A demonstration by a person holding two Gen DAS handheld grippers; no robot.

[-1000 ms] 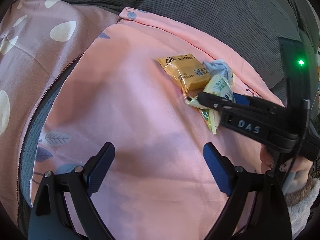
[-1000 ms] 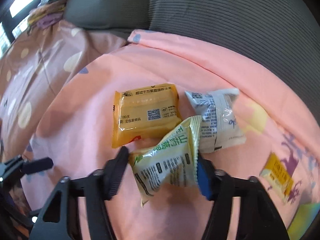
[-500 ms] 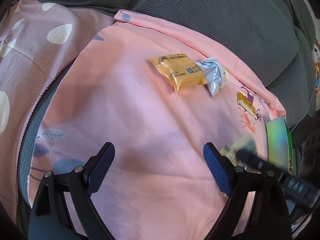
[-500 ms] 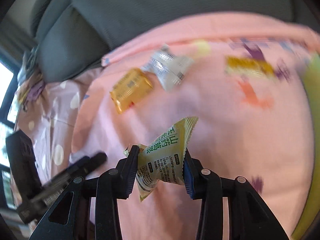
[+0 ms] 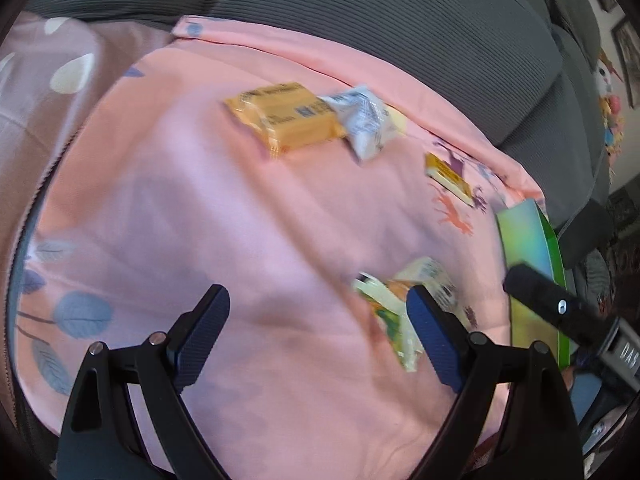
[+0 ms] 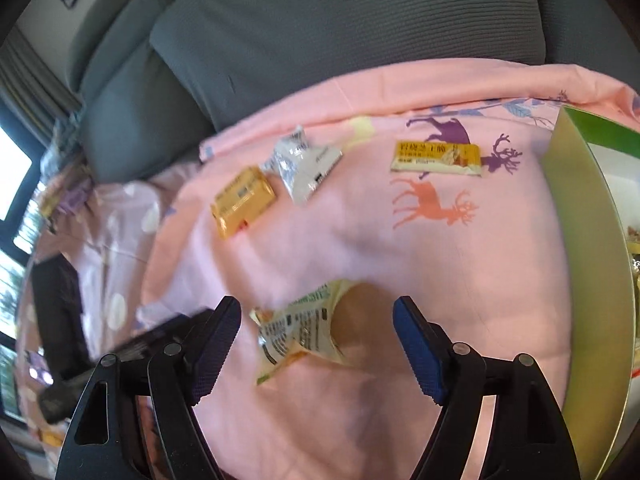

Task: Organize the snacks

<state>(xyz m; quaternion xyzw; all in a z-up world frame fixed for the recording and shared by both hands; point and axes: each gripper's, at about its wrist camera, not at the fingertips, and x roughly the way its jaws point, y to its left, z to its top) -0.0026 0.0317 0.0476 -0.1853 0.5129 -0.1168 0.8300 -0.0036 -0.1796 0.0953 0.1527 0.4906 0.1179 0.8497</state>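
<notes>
Released since 0.5 s ago: right gripper (image 6: 316, 340) now spread wide, pale-green snack packet (image 6: 300, 332) lying between its fingers on pink sheet (image 6: 380, 248) w/ grey sofa cushions (image 6: 340, 20) behind. Green box (image 6: 588, 240) right of fingers. 4 packets total; left gripper (image 5: 316, 336) gaping, holding nothing.

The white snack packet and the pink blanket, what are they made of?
The white snack packet looks like thin plastic film: shiny, crinkled, with crimped ends. The pink blanket looks like soft woven cloth: matte, gently wrinkled, printed with deer.
</notes>
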